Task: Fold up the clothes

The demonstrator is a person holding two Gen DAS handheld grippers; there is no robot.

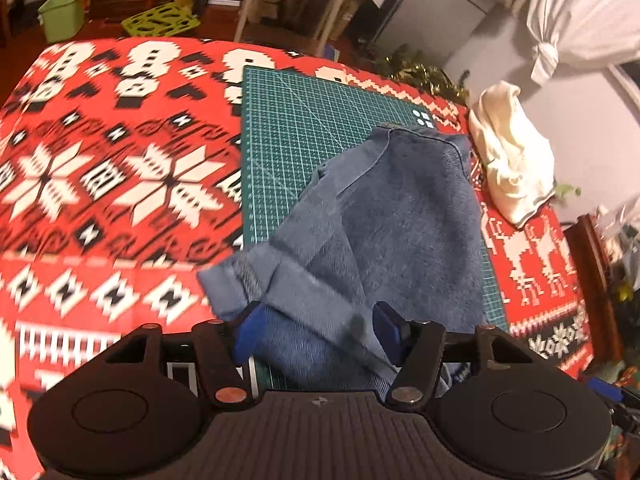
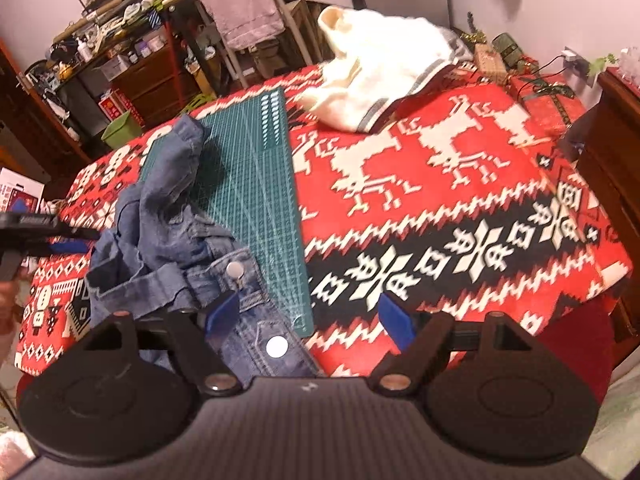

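Crumpled blue denim garment (image 1: 384, 216) lies on the green gridded cutting mat (image 1: 296, 132), which sits on the red, white and black patterned tablecloth (image 1: 112, 168). Left gripper (image 1: 318, 330): blue fingers spread, denim bunched between them, no pinch evident. Right gripper (image 2: 310, 314): fingers spread wide, left fingertip (image 2: 224, 310) over the denim's snap-button edge. Cream garment (image 2: 384, 80) heaped well apart, at the far side of the table.

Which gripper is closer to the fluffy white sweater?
Neither clearly. The left gripper and the right gripper both sit over the blue denim garment, with the cream knitted sweater well beyond them.
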